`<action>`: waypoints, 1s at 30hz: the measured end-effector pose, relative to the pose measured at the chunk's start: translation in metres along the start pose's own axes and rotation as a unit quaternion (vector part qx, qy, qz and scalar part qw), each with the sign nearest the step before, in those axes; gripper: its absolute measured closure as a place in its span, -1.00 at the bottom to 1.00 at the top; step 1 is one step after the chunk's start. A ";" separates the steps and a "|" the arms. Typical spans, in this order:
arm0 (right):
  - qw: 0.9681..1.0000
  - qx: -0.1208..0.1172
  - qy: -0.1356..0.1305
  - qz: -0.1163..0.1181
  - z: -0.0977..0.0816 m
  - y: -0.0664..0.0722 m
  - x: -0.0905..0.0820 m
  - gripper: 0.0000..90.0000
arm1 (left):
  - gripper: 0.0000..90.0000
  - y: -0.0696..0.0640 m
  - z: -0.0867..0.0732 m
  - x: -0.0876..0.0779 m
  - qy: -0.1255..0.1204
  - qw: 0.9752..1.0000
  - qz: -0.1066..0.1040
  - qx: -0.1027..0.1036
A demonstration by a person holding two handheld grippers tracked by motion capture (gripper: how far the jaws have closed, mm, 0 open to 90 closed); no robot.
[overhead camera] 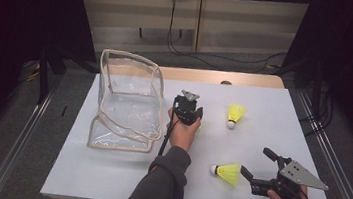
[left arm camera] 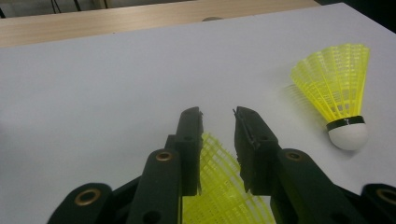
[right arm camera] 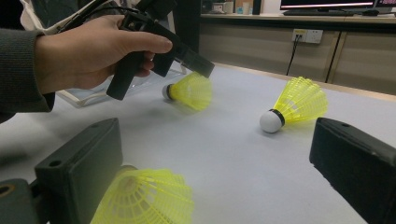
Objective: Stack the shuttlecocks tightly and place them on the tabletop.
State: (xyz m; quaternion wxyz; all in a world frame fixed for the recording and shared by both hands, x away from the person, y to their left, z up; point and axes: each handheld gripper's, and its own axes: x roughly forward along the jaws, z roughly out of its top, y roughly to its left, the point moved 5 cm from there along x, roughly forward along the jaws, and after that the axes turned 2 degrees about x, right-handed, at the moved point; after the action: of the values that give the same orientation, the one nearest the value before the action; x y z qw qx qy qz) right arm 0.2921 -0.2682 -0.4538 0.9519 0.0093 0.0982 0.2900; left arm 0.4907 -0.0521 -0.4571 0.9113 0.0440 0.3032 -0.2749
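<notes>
Three yellow shuttlecocks with white corks are on the white table. My left gripper (overhead camera: 186,112) points down at mid-table, shut on the mesh skirt of one shuttlecock (left arm camera: 224,186). In the right gripper view that shuttlecock (right arm camera: 191,91) lies sideways under the left gripper's jaws, cork to the left. A second shuttlecock (overhead camera: 235,114) lies free just to its right, also seen in the left gripper view (left arm camera: 338,93). My right gripper (overhead camera: 256,163) rests low at the front right, open wide. The third shuttlecock (overhead camera: 227,173) lies just off its nearer jaw, its skirt (right arm camera: 144,200) beside that jaw.
A clear plastic pouch (overhead camera: 125,101) with beige trim stands open at the left of the white board (overhead camera: 105,177). A wooden table edge (overhead camera: 217,77) runs along the back. Cables hang on the wall behind, and dark frames flank both sides.
</notes>
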 end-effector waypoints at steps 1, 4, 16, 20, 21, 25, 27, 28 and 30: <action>1.000 0.000 0.000 0.000 0.000 0.000 0.000 -0.96 | 0.59 0.000 0.000 0.000 0.001 1.000 0.000 0.000; 1.000 0.000 0.000 0.000 0.000 0.000 0.000 -0.96 | 0.58 0.000 0.000 -0.001 0.000 1.000 0.001 -0.001; 1.000 -0.002 0.000 0.000 0.000 0.000 0.000 -0.96 | 0.47 0.000 0.000 0.001 0.004 1.000 -0.001 -0.007; 1.000 0.000 0.000 0.001 0.000 0.000 0.000 -0.96 | 0.46 0.000 0.000 0.001 0.001 1.000 -0.002 -0.009; 1.000 -0.001 0.001 0.000 0.000 0.000 0.000 -0.96 | 0.46 0.000 0.000 0.001 0.000 1.000 0.000 -0.009; 1.000 -0.001 0.001 0.000 0.000 0.000 0.000 -0.96 | 0.43 0.000 0.000 -0.001 0.001 1.000 -0.002 -0.009; 1.000 -0.001 0.000 0.000 0.000 0.000 0.000 -0.96 | 0.40 0.000 0.001 -0.001 -0.001 1.000 -0.003 -0.010; 1.000 -0.001 0.000 0.000 0.000 0.000 0.000 -0.96 | 0.38 0.000 0.001 -0.002 -0.001 1.000 -0.004 -0.010; 1.000 -0.001 0.001 0.000 0.000 0.000 0.000 -0.96 | 0.34 -0.001 0.002 -0.003 -0.005 1.000 -0.003 -0.011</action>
State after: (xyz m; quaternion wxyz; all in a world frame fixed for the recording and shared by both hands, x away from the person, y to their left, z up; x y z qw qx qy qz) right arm 0.2920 -0.2681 -0.4539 0.9519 0.0084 0.0991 0.2899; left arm 0.4896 -0.0516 -0.4532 0.9126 0.0320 0.3017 -0.2741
